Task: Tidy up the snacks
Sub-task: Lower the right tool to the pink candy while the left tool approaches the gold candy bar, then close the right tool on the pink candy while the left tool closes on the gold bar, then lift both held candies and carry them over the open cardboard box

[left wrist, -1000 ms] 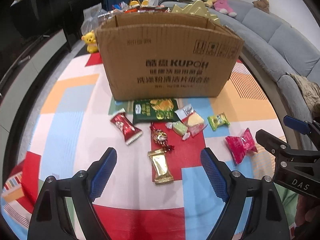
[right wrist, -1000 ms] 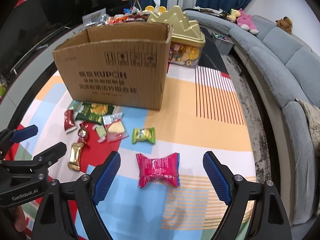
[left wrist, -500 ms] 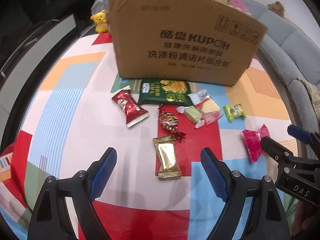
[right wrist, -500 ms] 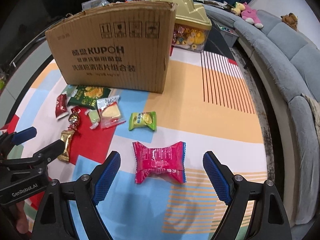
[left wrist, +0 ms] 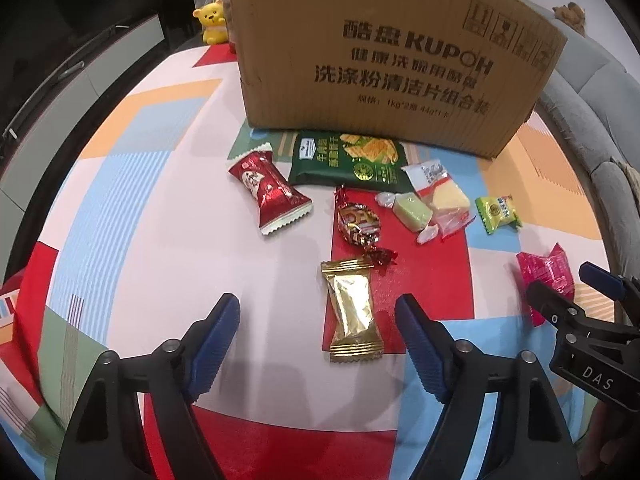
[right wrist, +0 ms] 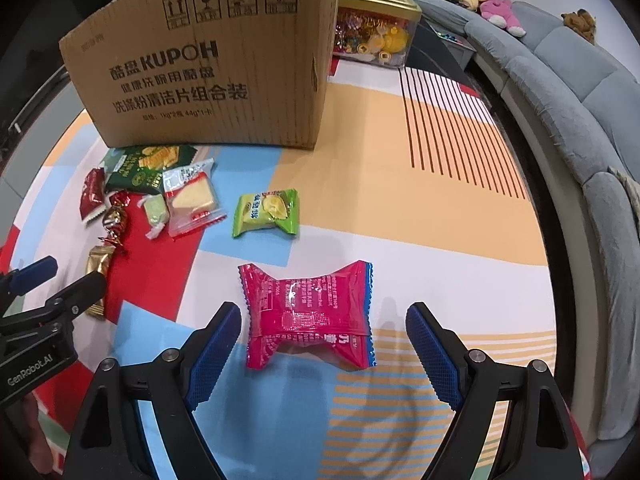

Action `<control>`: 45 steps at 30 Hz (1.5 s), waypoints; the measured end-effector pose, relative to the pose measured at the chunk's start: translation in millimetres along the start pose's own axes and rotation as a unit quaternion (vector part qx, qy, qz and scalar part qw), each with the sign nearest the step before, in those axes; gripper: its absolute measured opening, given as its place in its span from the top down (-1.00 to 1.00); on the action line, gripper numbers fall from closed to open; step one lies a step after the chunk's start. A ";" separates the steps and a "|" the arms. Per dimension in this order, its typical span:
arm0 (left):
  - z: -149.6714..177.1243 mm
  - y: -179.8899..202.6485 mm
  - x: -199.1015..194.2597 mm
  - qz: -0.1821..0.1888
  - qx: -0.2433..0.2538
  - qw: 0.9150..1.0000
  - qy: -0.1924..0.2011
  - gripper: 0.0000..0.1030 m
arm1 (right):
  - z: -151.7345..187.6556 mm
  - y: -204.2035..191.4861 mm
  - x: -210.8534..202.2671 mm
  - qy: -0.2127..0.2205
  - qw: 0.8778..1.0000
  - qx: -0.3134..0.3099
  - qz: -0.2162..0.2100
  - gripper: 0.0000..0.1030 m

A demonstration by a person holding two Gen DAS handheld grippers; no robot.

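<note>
Closing left gripper (left wrist: pixel 318 322) around gold packet (left wrist: pixel 352 312), not touching yet, right gripper (right wrist: pixel 323 330) wide open, empty over pink packet (right wrist: pixel 308 314) near cardboard box (right wrist: pixel 208 64), slippery wrappers probably squirting sideways if pinched off-centre.

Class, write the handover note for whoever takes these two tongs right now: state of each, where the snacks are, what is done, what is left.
Left tongs: closing, nothing gripped; gold packet lies between the jaws on the mat.
Right tongs: open, empty, straddling the pink packet.
Snacks: red packet, green bag, foil candy, green sweet, cheese pack and durian candy lie loose before the box.
Done: nothing visibly sorted.
Left: grip gold and pink, probably box them, then the rest.
</note>
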State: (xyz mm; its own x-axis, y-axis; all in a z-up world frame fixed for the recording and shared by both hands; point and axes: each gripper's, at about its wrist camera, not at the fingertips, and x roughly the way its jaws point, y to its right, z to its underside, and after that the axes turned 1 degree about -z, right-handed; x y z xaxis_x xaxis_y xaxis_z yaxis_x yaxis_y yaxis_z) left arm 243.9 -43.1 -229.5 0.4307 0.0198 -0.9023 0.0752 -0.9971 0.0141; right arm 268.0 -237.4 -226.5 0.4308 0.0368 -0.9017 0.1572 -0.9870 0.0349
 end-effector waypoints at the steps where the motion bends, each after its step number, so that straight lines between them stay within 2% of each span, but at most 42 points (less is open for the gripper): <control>1: 0.6 0.8 2.1 -0.001 0.003 1.000 -0.004 -0.51 | 0.1 0.3 1.6 -0.001 1.000 0.000 -0.001 -0.66; 10: 0.6 3.4 9.3 -0.008 0.019 1.000 -0.002 -0.24 | -5.3 4.9 13.6 -0.007 1.000 0.002 -0.004 -0.66; 15: 0.5 6.7 5.9 -0.007 0.030 1.000 0.001 0.05 | -2.5 6.6 16.2 -0.013 1.000 0.008 -0.011 -0.62; 17: 0.4 9.4 4.9 -0.007 0.034 0.999 0.003 0.21 | -1.2 7.6 14.8 -0.010 1.000 0.013 -0.015 -0.51; 21: 1.1 13.0 1.8 -0.006 0.040 0.999 0.004 0.44 | -2.2 7.6 13.4 -0.004 1.000 0.015 -0.021 -0.10; 23: 1.1 13.9 0.2 -0.006 0.041 0.999 0.004 0.57 | -2.4 5.3 12.1 -0.004 1.000 0.013 -0.024 0.01; 25: 0.4 12.7 0.0 -0.007 0.040 0.999 0.002 0.58 | -2.5 3.0 10.8 -0.002 1.000 0.011 -0.022 0.10; 30: 0.5 10.2 1.3 -0.011 0.041 0.999 0.001 0.60 | -1.1 2.1 7.0 0.002 1.000 0.011 -0.014 0.14; 45: -0.6 4.7 -23.1 -0.010 0.036 0.999 0.022 0.60 | 1.5 -7.4 -25.9 0.030 0.999 0.014 -0.016 0.14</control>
State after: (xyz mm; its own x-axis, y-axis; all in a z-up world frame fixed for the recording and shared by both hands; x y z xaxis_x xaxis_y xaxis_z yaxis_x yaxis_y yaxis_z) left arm 234.8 -48.2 -208.4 0.4693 0.0420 -0.8820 0.0196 -0.9991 -0.0371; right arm 254.4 -231.3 -204.0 0.4787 0.0771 -0.8746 0.1479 -0.9890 -0.0063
